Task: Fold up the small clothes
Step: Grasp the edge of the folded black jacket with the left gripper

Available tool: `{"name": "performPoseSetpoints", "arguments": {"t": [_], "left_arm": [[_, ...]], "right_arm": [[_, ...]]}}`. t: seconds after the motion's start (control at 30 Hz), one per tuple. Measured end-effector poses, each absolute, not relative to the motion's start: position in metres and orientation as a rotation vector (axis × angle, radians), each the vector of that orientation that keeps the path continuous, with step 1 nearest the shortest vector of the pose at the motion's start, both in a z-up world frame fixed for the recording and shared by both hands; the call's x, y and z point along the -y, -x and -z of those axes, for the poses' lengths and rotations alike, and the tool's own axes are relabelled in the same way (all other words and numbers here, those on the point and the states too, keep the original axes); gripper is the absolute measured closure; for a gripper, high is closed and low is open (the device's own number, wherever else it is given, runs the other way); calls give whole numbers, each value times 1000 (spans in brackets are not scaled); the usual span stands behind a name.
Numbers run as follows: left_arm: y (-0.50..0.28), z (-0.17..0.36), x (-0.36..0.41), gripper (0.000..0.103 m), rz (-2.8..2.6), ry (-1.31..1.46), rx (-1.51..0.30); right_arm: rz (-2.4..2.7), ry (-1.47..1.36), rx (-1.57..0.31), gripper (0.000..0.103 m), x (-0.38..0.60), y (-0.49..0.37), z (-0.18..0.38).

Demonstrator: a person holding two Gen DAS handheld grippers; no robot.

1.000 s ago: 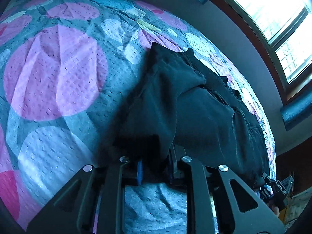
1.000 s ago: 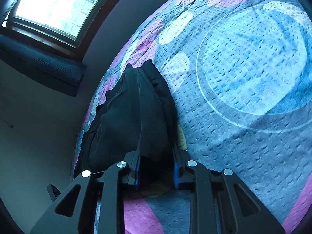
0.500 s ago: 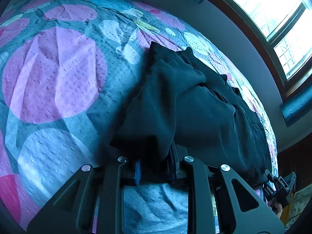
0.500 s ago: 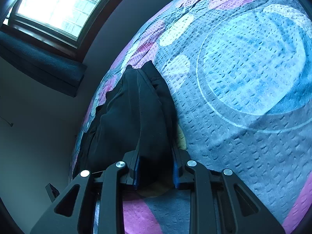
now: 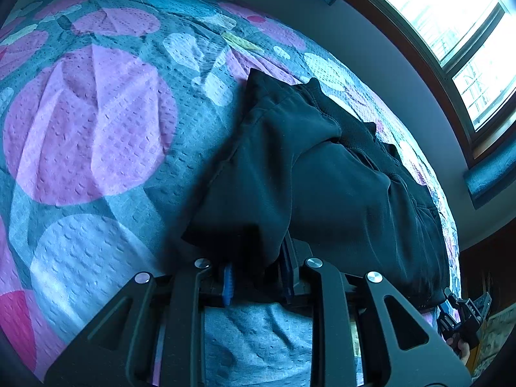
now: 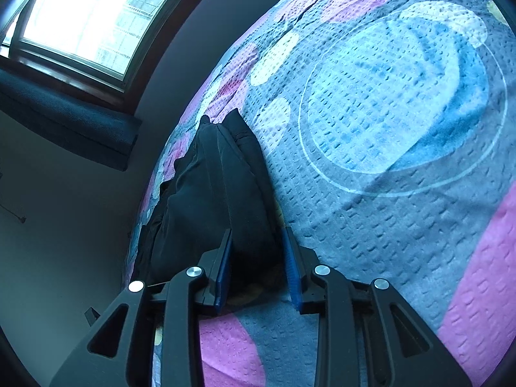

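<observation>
A bedspread (image 5: 96,122) with big pink and pale blue circles covers the bed, beside a grey wall under a bright window (image 6: 87,19). The dark garment (image 5: 322,174) lies folded on it. Both tools point steeply down: the left gripper (image 5: 256,277) still nips one edge, and the right gripper (image 6: 258,264) is opening around the other end.

The dark garment (image 5: 322,177) drapes over the left tool's (image 5: 258,274) fingertips, hiding its pads and whether they press the cloth. In the right wrist view the garment's far-left part sinks into shadow beside the bed (image 6: 387,225) edge. The right tool (image 5: 464,316) shows only small and blurred at the left view's lower right corner. The window (image 6: 87,22) is cut by the frame.
</observation>
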State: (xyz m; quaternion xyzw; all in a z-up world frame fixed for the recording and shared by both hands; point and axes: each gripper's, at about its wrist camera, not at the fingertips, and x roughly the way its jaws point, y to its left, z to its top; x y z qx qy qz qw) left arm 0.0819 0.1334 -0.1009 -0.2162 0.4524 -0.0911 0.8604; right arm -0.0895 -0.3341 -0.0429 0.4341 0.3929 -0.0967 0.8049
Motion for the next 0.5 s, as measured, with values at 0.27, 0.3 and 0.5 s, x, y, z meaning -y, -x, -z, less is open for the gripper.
{"name": "performPoseSetpoints", "arguments": {"t": [0.27, 0.3, 0.5], "left_arm": [[-82, 101, -133, 80, 191, 456, -949], [-81, 101, -134, 80, 192, 458, -949], [-82, 100, -133, 79, 203, 456, -948]], "right_arm": [[364, -910, -816, 70, 353, 119, 26], [389, -917, -808, 70, 356, 125, 22], [333, -864, -760, 65, 330, 117, -19]]}}
